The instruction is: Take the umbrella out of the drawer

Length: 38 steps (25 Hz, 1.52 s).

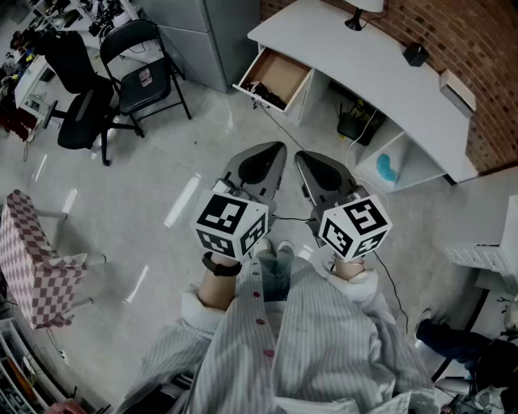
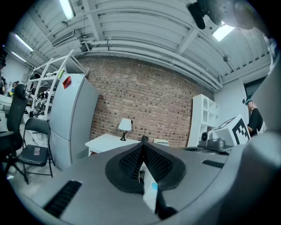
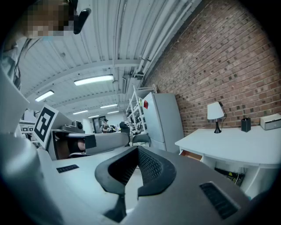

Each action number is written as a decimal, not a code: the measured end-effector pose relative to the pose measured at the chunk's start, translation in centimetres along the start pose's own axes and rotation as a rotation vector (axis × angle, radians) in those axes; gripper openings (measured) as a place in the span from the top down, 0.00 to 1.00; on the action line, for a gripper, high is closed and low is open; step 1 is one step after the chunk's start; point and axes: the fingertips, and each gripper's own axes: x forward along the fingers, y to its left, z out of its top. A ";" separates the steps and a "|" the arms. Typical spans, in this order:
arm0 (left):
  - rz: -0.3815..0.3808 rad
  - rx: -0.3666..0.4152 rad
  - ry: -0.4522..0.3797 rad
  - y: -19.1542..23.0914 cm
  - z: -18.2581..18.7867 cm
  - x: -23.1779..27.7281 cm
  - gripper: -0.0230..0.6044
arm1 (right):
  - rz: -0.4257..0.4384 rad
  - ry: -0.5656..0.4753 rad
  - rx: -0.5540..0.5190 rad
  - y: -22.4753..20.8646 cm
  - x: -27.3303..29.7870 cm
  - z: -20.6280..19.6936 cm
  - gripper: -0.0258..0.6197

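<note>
The white desk [image 1: 340, 48] has one drawer [image 1: 275, 77] pulled open, showing a brown bottom. A dark object [image 1: 261, 95] lies at the drawer's near end; whether it is the umbrella I cannot tell. My left gripper [image 1: 275, 154] and right gripper [image 1: 306, 162] are held side by side in front of me, well short of the drawer, both pointing toward the desk. In the left gripper view the left gripper [image 2: 143, 141] has its tips together with nothing held. In the right gripper view the right gripper [image 3: 137, 150] is likewise shut and empty, and the open drawer [image 3: 192, 154] shows far ahead.
A black folding chair [image 1: 146, 69] and an office chair [image 1: 81, 105] stand at the far left, a checkered chair [image 1: 32, 259] near left. A grey fridge [image 1: 202, 32] stands beside the desk. A lamp [image 1: 356, 12] and a black box [image 1: 415, 54] sit on the desk; cables trail below.
</note>
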 end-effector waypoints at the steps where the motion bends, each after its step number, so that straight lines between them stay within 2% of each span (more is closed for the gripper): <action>1: 0.000 0.001 0.000 0.1 0.1 0.1 0.95 | 0.001 0.000 -0.001 0.0 0.0 0.0 0.91; 12: 0.038 0.004 -0.004 0.3 0.2 1.0 0.95 | 0.016 -0.008 -0.004 -1.1 -0.6 0.3 0.91; 23: 0.099 -0.004 -0.003 0.1 -1.0 1.6 0.95 | 0.053 0.014 0.016 -2.5 -1.4 -1.3 0.91; 31: 0.103 -0.004 0.009 3.0 -1.0 4.4 0.95 | 0.047 0.027 0.041 -5.2 1.8 -1.5 0.91; 38: 0.087 0.008 0.022 8.7 0.5 9.5 0.95 | 0.036 0.042 0.045 -8.7 8.3 -0.1 0.91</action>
